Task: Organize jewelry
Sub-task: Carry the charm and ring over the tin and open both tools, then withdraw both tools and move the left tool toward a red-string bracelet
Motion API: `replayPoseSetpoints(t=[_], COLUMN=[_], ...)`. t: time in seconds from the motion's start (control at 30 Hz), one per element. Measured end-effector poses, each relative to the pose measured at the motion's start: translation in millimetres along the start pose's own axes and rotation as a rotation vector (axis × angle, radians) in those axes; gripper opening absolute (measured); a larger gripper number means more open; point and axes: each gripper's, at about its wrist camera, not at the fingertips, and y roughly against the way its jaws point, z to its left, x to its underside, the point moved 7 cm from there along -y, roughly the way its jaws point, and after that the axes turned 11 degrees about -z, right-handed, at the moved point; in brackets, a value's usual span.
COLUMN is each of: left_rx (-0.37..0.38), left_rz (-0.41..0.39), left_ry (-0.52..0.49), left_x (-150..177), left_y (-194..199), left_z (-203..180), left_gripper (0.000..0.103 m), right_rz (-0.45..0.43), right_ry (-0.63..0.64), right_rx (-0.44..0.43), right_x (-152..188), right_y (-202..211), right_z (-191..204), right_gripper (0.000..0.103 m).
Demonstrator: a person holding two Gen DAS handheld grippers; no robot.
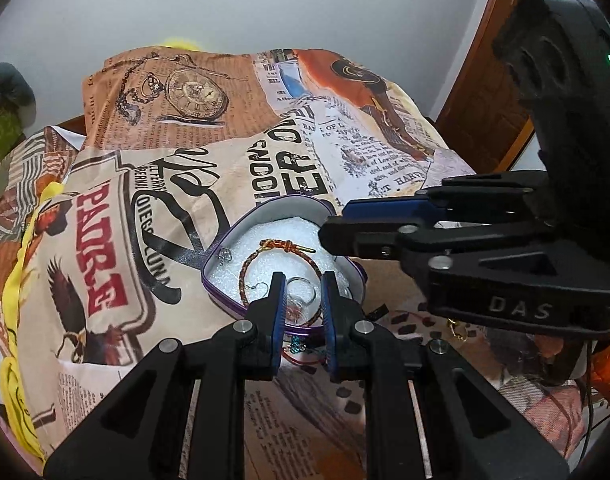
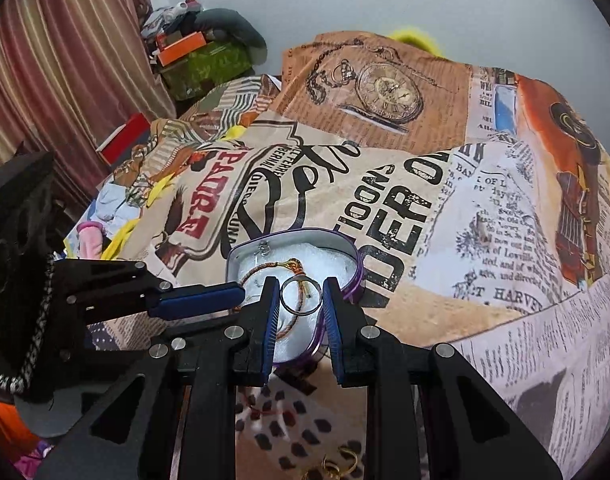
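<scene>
**A:** Left wrist view first. What's the left gripper (image 1: pixel 302 294) doing?

**B:** Its jaws are nearly together, with a small clear ring (image 1: pixel 303 286) sitting between the pads. Looks pinched, tbh. Right under and just past the tips is the heart tin (image 1: pixel 221 256), purple rim, white foam inside. A braided bracelet (image 1: pixel 281 258) lies on the foam just ahead of the tips, and a little silver stud (image 1: pixel 225 255) sits off to the front-left by the tin wall. The right gripper (image 1: pixel 337 220) pokes in from the right, tips over the tin's far edge. From here I can't tell what it has.

**A:** And the right wrist view?

**B:** The right gripper (image 2: pixel 300 294) is clamped on a metal ring (image 2: pixel 300 295), pads touching both sides, held over the tin (image 2: pixel 355 276). The bracelet (image 2: pixel 265 270) lies on the foam below and just ahead. The left gripper (image 2: pixel 209 298) comes in from the left, tips beside the tin's near-left rim. All this sits on a newspaper-print cloth (image 2: pixel 485 220). Some gold hooks (image 2: pixel 337 464) lie on the cloth back behind the fingers.
</scene>
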Motion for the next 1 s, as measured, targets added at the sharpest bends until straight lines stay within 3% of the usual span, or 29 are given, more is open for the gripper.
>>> replayPoseSetpoints(t=[0.27,0.57,1.0], left_rx=[-0.023,-0.075,-0.096], left_rz=[-0.008,-0.050,-0.028], left_ry=[0.006,0.029,0.036], left_x=[-1,-7,-2], left_y=[6,31,53], left_z=[6,17,13], left_gripper=[0.016,0.032,0.033], right_rz=[0.019,0.065,-0.013], right_ry=[-0.038,-0.038,-0.008], right_rx=[-0.023,-0.015,0.093], right_x=[-3,-3,0], right_y=[-8,-7,54], right_z=[-1,4,-10], right_gripper=[0.020,0.022,0.028])
